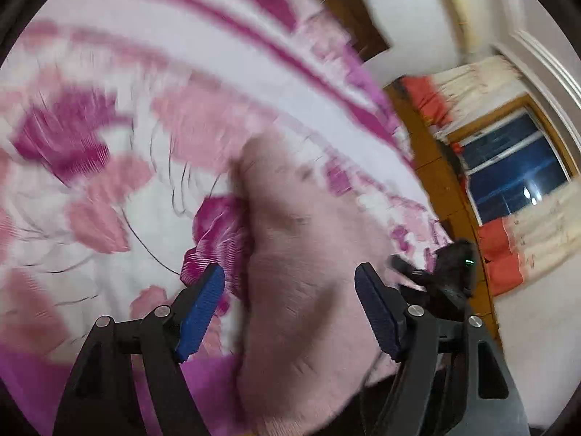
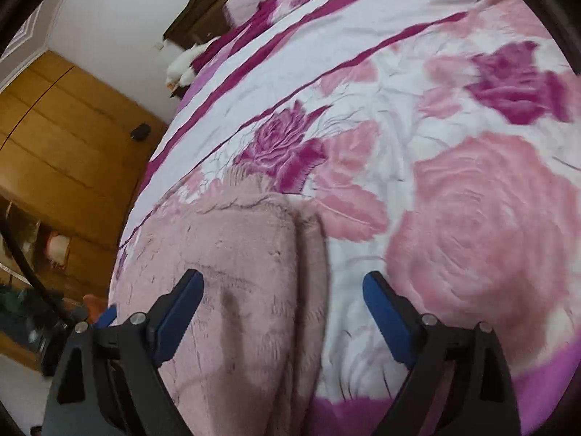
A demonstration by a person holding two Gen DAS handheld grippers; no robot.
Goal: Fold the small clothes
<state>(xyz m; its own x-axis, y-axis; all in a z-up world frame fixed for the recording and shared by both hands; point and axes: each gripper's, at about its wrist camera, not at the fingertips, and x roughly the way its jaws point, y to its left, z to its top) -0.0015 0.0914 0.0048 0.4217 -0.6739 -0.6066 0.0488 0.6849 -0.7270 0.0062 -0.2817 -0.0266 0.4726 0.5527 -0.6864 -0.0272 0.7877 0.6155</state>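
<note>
Left wrist view motion-blurred: my bedspread (image 1: 145, 116) pattern smears. Pink fleece garment (image 1: 308, 272) runs off the bottom edge in both views; its full outline can't be told.

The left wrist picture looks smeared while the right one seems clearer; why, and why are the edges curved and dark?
Left wrist view: motion blur streaks the floral bedspread and pink garment; the window is dark. Right wrist view: sharper near the rose print, slightly smeared at right. Both: fisheye lens bends lines, with a black rim.

Pink fleece garment (image 2: 247, 254) on floral bedspread (image 2: 472, 218)
</note>
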